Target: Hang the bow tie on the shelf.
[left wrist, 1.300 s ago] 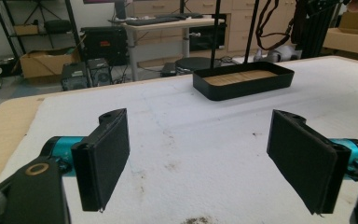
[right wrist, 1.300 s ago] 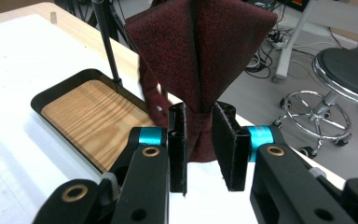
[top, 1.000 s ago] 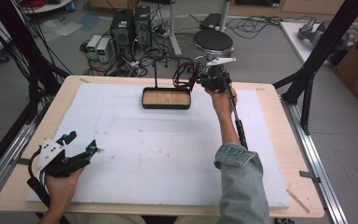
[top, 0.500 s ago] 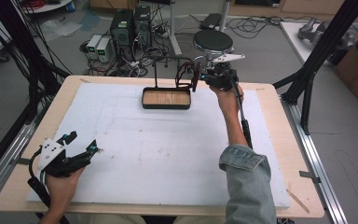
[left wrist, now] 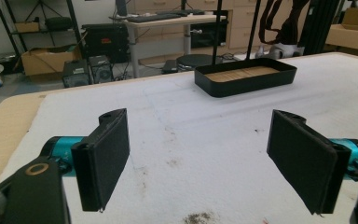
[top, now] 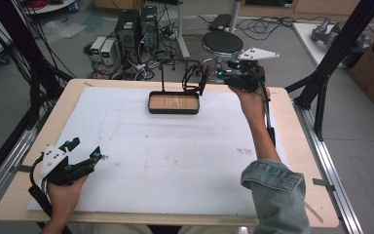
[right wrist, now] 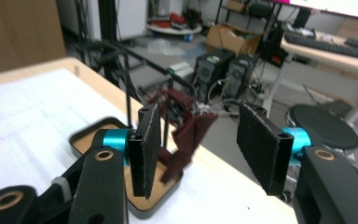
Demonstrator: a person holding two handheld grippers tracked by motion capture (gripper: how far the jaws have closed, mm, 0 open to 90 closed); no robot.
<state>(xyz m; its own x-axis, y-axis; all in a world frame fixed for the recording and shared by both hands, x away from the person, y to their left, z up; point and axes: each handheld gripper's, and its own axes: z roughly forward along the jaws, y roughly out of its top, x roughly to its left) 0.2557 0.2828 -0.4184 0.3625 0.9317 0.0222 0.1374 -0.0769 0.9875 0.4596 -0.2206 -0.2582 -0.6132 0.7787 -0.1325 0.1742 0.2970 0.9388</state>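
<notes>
Since the frame a second ago, the right gripper (top: 213, 74) has pulled up and away from the rack, now held in the air past the far right corner of the black oval tray with a wooden floor (top: 173, 103); the left gripper (top: 84, 152) has stayed where it was at the near left of the white padded mat (top: 175, 161).

From the high view, a dark red cloth (top: 195, 78) hangs over the right end of the thin black wire rail (top: 175, 62) that rises from the tray, just left of the right gripper's tips. Whether the jaws touch the cloth cannot be told from up there. The right gripper view settles it: its two black pads (right wrist: 148, 149) stand well apart, and the dark red cloth (right wrist: 186, 140) dangles beyond and between them, touching neither, with its lower end reaching down toward the tray (right wrist: 86, 135) below and left of the jaws. That view also brings in two computer towers (right wrist: 226, 70) and a round black stool (right wrist: 324, 123) on the floor ahead of the jaws.

The left gripper view shows its own pads (left wrist: 103, 156) spread wide over bare mat (left wrist: 191, 140), nothing between them. Far ahead and to the right of these jaws sits the tray (left wrist: 245, 77), the rail's two uprights (left wrist: 218, 32) rising from its back edge and the cloth (left wrist: 286, 23) hanging at the upper right. A few small dark stains on the mat just ahead of the pads show more plainly here than from the high view.

A blue denim sleeve (top: 272, 195) covers the right forearm.
</notes>
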